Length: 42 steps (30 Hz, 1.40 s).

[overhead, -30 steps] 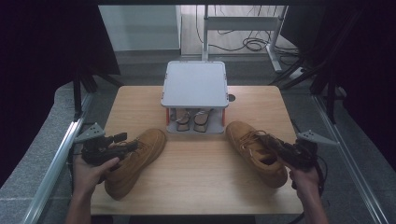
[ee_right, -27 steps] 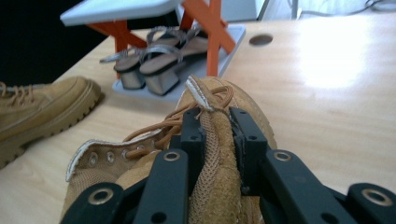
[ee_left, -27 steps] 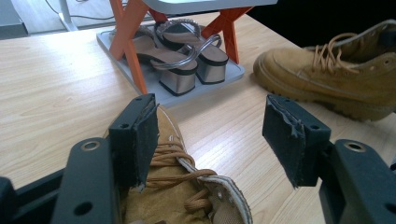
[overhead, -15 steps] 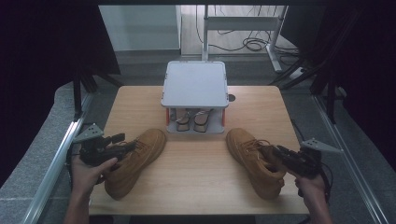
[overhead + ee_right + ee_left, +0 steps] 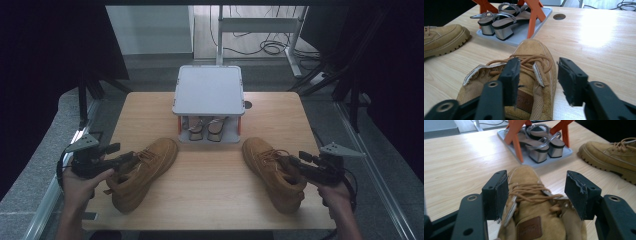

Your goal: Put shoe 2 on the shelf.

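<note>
Two tan suede lace-up boots on a pale wooden table (image 5: 210, 200), a gripper at each collar.

The left boot (image 5: 142, 172) sits between the left gripper (image 5: 537, 192)'s wide-open jaws, unpinched. The right gripper (image 5: 539, 77)'s jaws have just been opening, one inside the right boot (image 5: 275, 172)'s collar, nothing clamped. Soft uppers should give and lugged soles look weighty; the collar rim looks the best hold. The tongue patches' writing is unreadable.

A light wooden table (image 5: 210, 195) with a round hole (image 5: 248, 105) stands on a grey floor (image 5: 30, 180). Behind it, a white desk frame (image 5: 260, 25) over loose cables (image 5: 270, 47); dark drapes, perhaps curtains (image 5: 45, 60), flank both sides
</note>
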### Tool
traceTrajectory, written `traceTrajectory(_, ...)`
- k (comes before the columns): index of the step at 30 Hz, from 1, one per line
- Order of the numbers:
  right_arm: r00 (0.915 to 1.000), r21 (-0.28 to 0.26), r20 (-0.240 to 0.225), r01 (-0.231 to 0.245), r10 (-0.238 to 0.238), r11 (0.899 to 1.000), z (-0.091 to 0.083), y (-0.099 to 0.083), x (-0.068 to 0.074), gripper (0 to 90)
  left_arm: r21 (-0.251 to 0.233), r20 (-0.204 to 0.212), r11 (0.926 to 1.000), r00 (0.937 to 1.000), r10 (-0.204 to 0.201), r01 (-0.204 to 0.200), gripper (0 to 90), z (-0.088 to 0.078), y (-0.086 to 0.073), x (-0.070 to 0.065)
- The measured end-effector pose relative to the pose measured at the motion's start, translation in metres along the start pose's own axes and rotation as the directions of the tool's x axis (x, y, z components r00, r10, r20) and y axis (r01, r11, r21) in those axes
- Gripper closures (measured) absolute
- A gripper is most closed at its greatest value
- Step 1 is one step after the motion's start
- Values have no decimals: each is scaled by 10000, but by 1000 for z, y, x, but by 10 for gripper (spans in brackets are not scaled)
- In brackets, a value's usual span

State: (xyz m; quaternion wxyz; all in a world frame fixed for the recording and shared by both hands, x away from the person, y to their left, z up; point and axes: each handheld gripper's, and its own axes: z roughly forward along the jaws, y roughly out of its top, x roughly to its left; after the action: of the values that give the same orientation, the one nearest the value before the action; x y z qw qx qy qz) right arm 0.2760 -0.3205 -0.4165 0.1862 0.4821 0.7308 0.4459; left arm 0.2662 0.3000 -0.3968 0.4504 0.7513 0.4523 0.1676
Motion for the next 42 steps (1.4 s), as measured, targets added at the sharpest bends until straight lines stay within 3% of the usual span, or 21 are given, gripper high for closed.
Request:
traceTrajectory(3, 9998, 130, -25, 221, -221, 9997, -2, 1, 0, 462, 110, -139, 9999, 9999, -16, 18, 360, -2, -2, 3)
traceTrajectory(14, 9994, 509, 103, 333, -339, 9981, 1, 4, -3, 416, 480, -815, 9984, 9963, -261, 301, 361, -7, -10, 18)
traceTrajectory(21, 9995, 554, 164, 276, -285, 9981, 5, 5, -4, 411, 1176, -1252, 9916, 9914, -389, 538, 364, -1, -18, 28)
traceTrajectory(26, 9994, 709, 121, 322, -331, 9970, 8, 4, -3, 412, 1865, -1169, 9814, 9929, -229, 446, 373, 12, -21, 25)
traceTrajectory(29, 9990, 792, 101, 435, -444, 9959, 10, 3, -1, 412, 1821, -1350, 9820, 9905, -251, 497, 387, 16, -21, 25)
traceTrajectory(37, 9984, 973, 166, 526, -545, 9939, 10, -1, 0, 417, 2184, -1092, 9746, 9937, -254, 489, 429, 20, -21, 24)
traceTrajectory(42, 9970, 1254, 310, 664, -708, 9899, 12, 2, 3, 438, 2631, -843, 9636, 9961, -267, 480, 452, 22, -20, 24)
